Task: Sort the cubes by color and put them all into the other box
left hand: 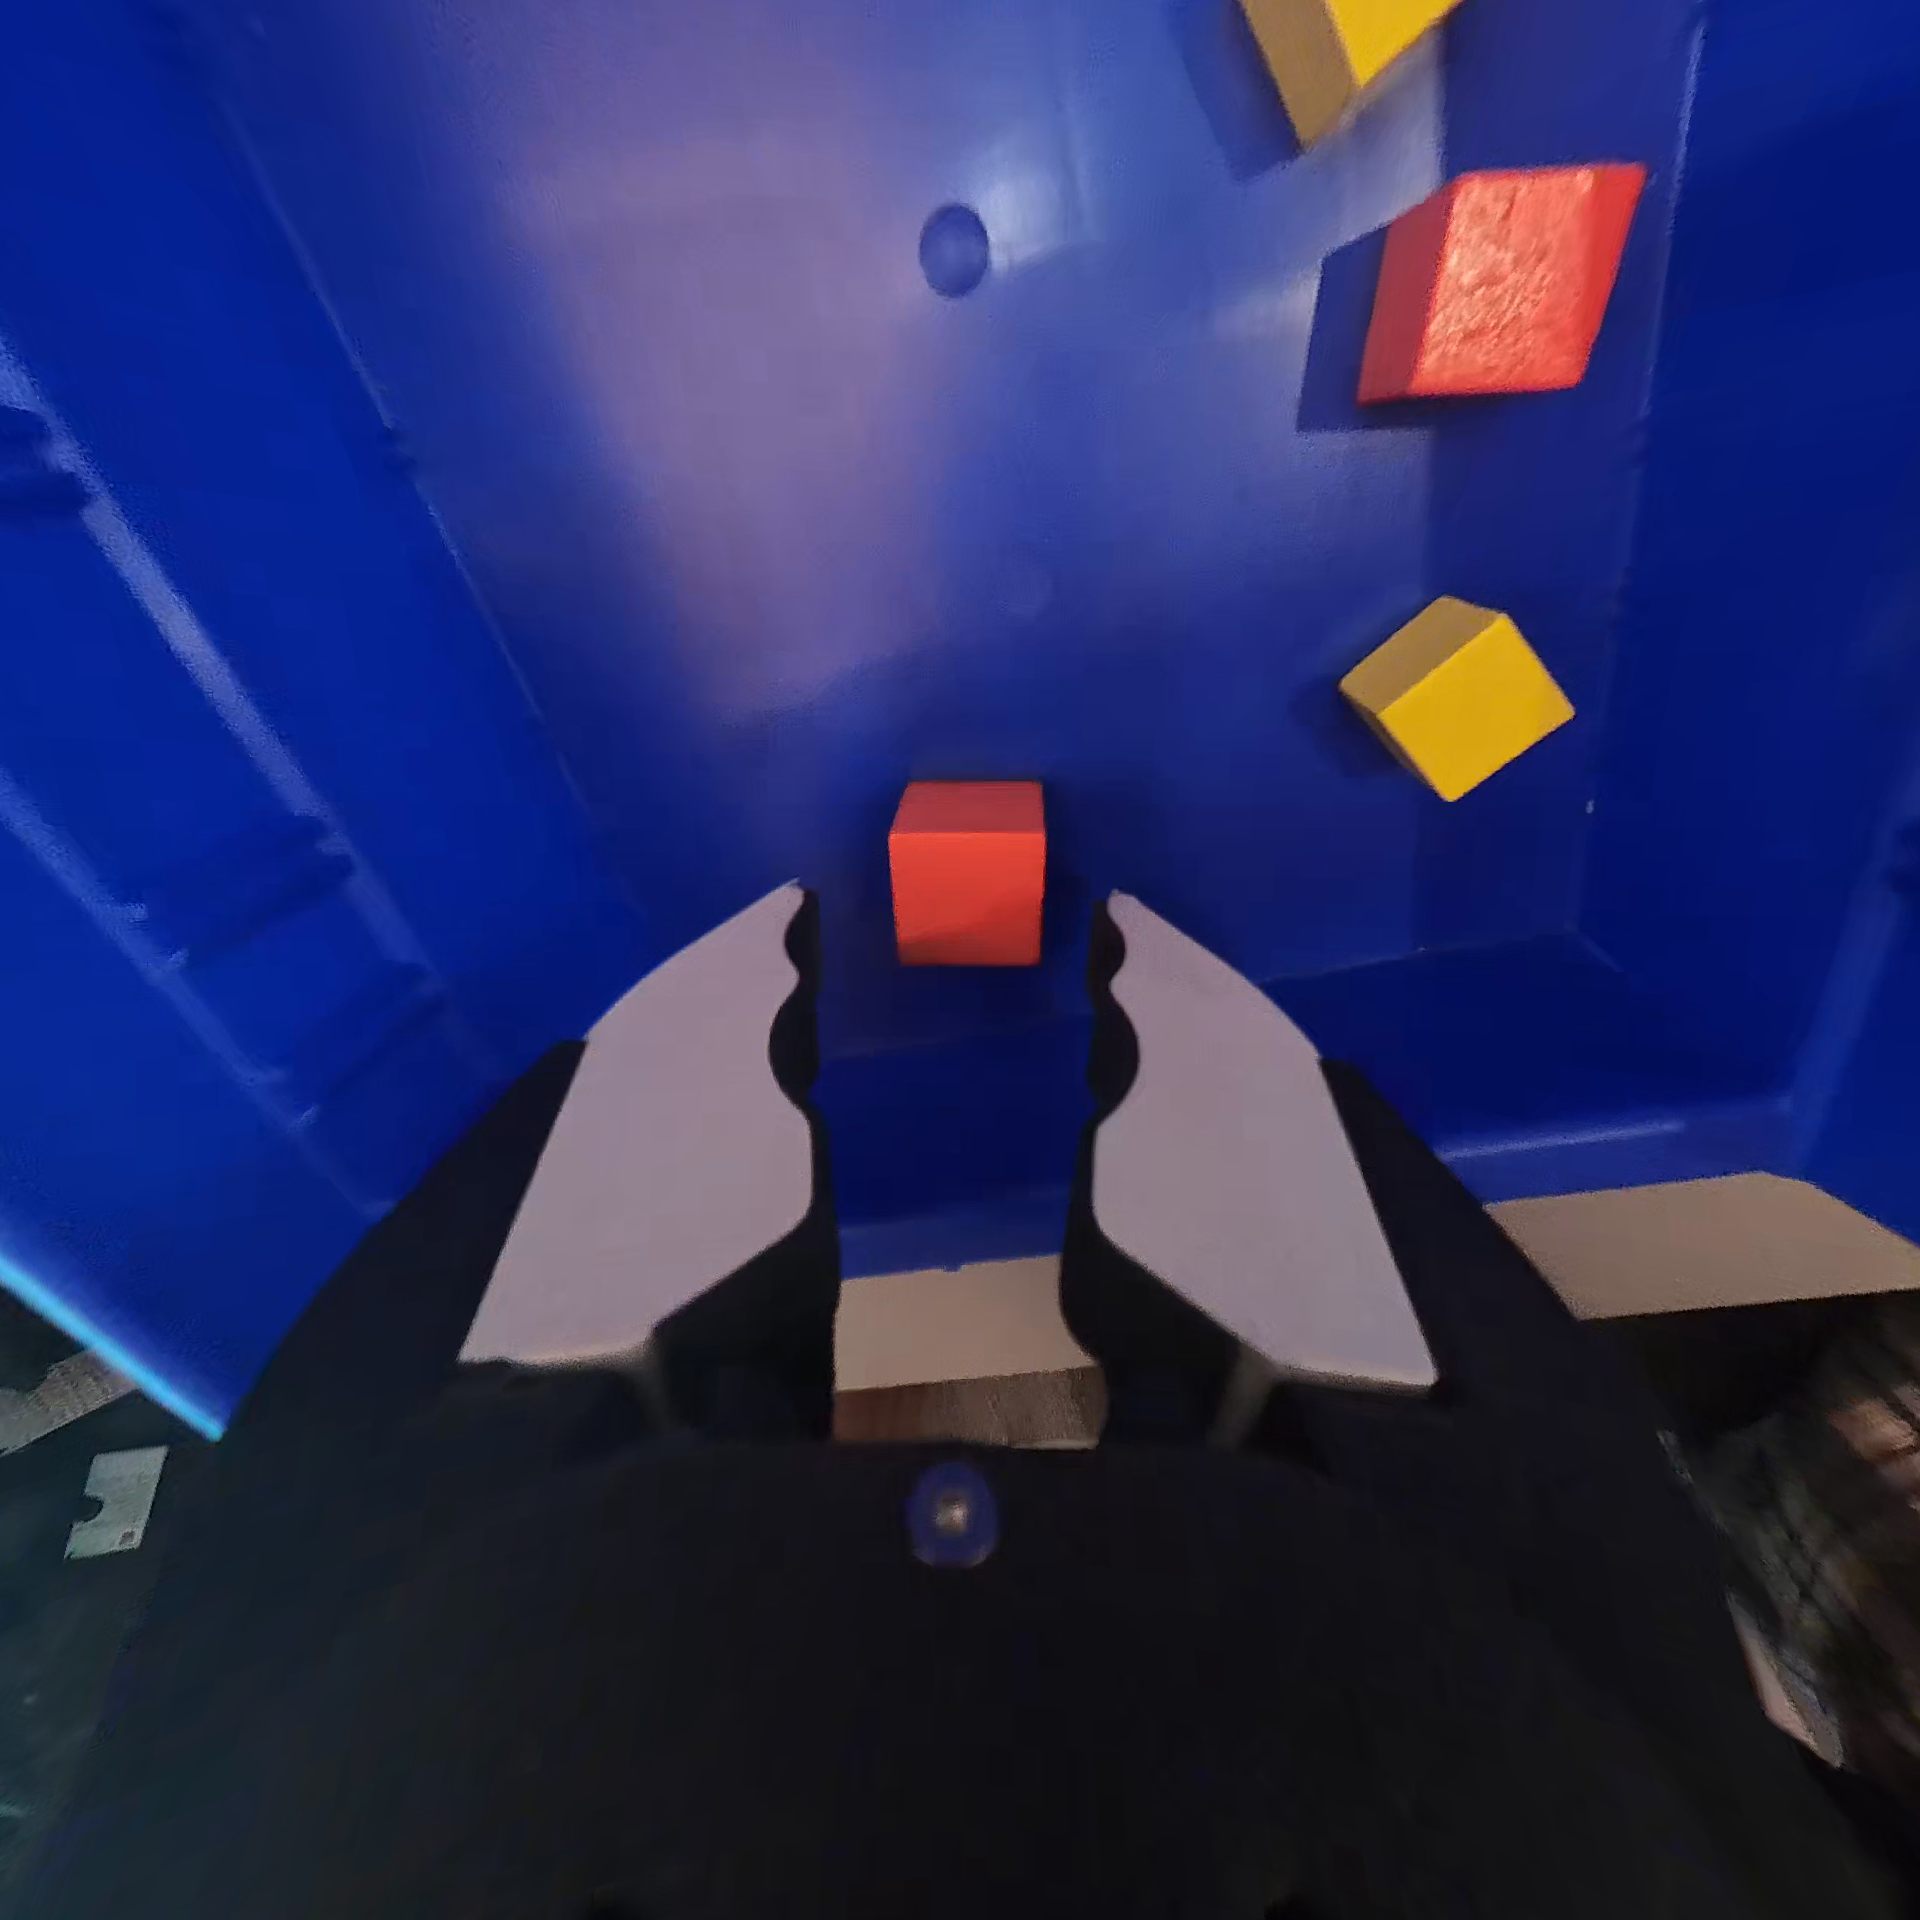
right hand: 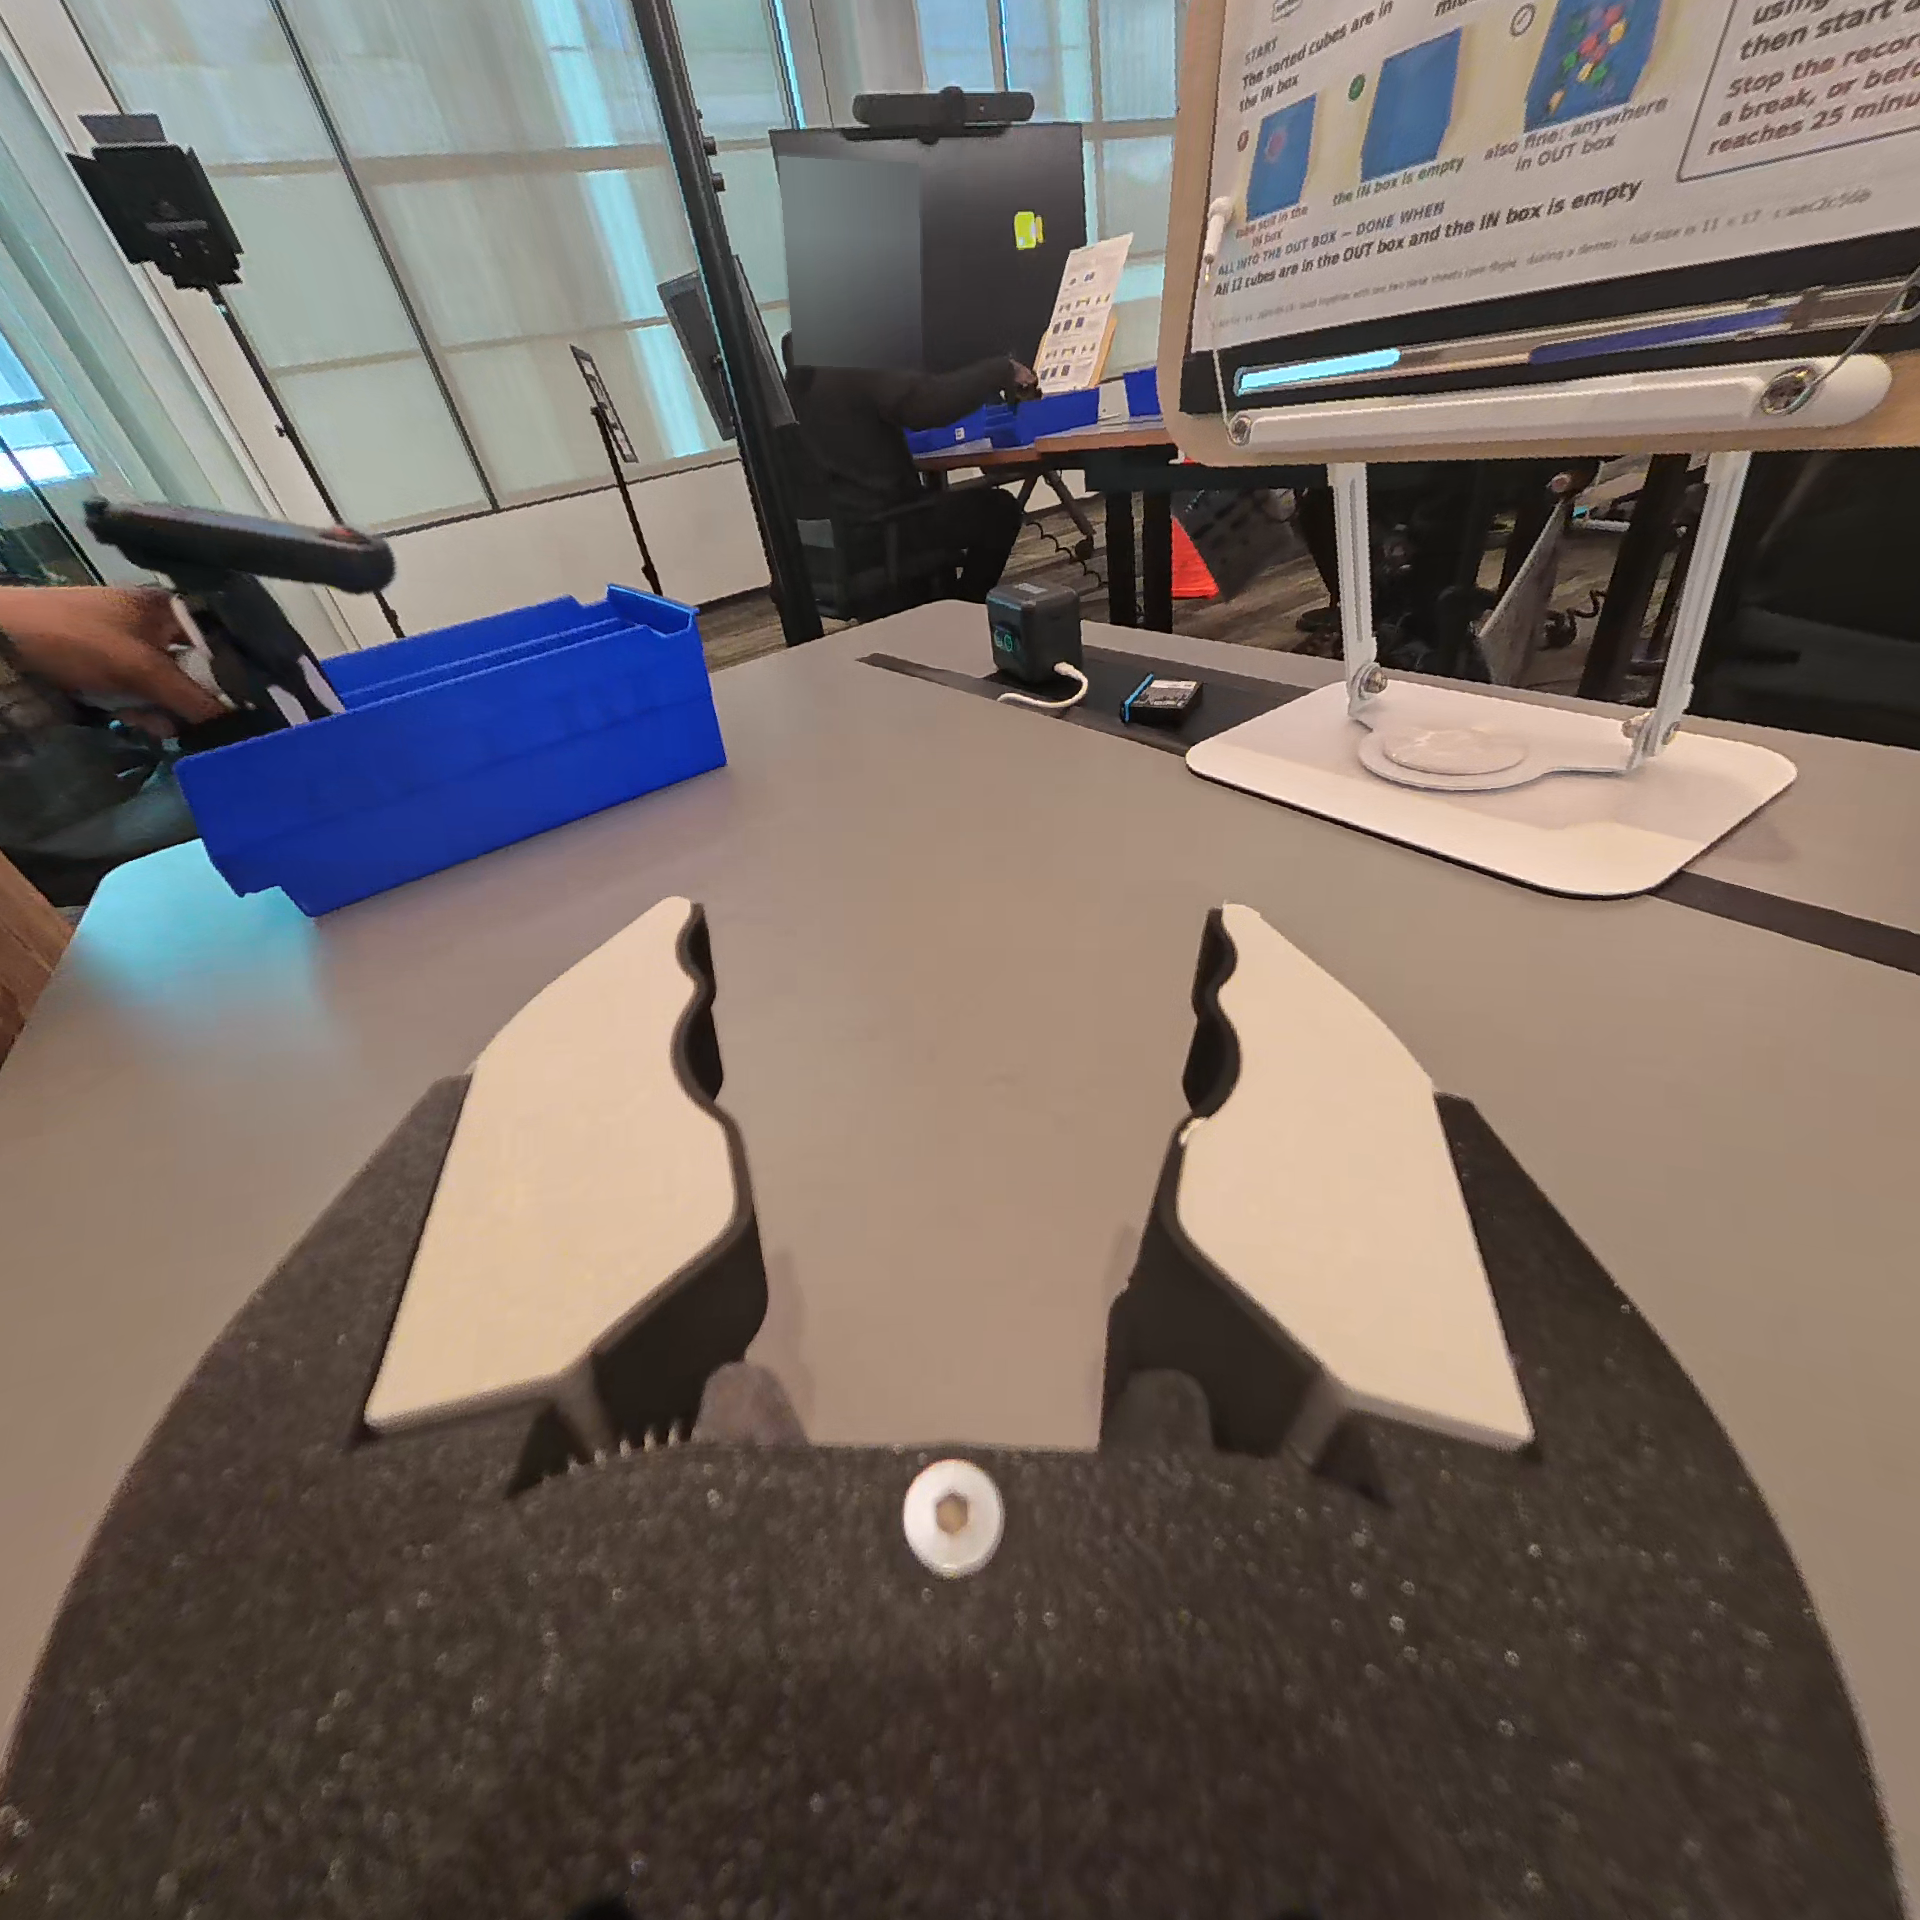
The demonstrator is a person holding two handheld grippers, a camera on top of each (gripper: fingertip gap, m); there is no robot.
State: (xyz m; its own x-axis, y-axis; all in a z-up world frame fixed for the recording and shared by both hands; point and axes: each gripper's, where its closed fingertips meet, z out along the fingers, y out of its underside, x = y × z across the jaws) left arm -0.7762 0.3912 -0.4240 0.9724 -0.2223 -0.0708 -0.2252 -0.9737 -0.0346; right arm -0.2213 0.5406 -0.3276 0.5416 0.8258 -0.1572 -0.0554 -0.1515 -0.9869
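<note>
Small red wooden cube (left hand: pixel 966 873) on blue plastic box (left hand: pixel 727 468) floor, just ahead of left gripper (left hand: pixel 951 914), jaws apart, empty. Right gripper (right hand: pixel 956 914) spread wide, empty, over smooth grey table (right hand: pixel 935 831), glass-walled office beyond box.

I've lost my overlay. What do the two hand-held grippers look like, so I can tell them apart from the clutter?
Both match: the left hand-held gripper and right hand-held gripper each have two pale grey, flat-topped fingers with black wavy inner edges, on a rounded black foam-textured base with a pale screw at its centre. No cables or sleeves are visible.

Blue box (left hand: pixel 727 520); red cubes (left hand: pixel 966 873); yellow cubes (left hand: pixel 1460 701); grey table (right hand: pixel 935 831)
</note>
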